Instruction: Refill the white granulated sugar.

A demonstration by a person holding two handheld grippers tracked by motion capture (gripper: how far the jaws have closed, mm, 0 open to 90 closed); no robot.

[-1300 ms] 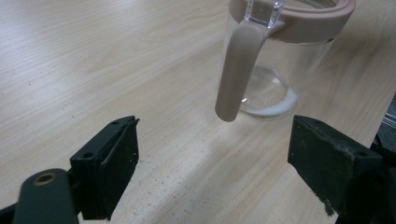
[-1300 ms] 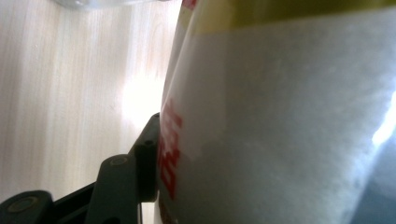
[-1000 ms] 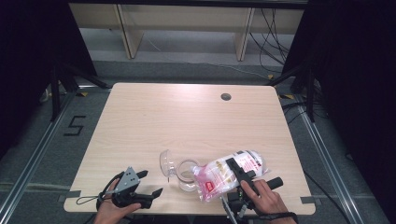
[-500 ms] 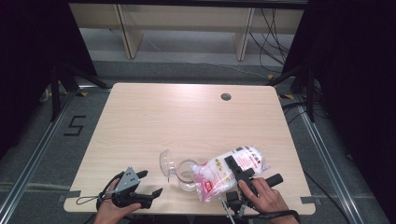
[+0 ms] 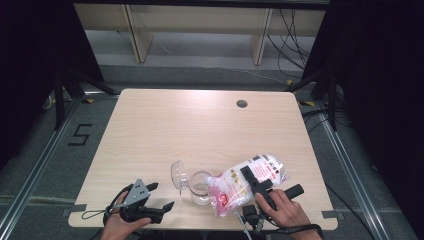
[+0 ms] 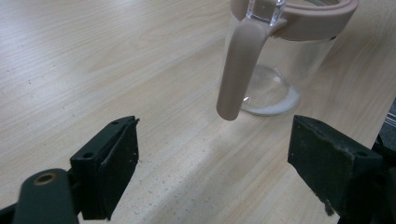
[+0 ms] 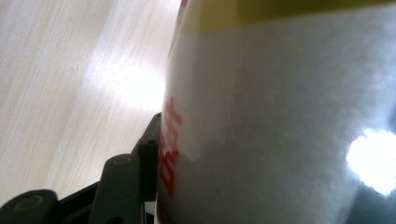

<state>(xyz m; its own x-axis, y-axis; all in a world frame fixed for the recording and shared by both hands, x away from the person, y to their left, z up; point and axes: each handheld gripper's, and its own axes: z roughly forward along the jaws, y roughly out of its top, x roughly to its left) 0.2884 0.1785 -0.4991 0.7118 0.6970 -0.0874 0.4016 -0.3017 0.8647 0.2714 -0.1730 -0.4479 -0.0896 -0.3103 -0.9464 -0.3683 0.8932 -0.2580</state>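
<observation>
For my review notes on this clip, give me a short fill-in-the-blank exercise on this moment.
1. The right gripper is clamped on a ____ of white powder.
2. The glass jar has its hinged lid swung ____.
3. The left gripper has its jaws ____, nothing between them.
4. Jar and bag rest on a ____ table.

Missing words: bag; open; open; wooden

A black numeral "5" (image 5: 80,135) stood on the grey floor left of the desk; the clear plastic bag's (image 5: 248,182) red print was unreadable.
</observation>
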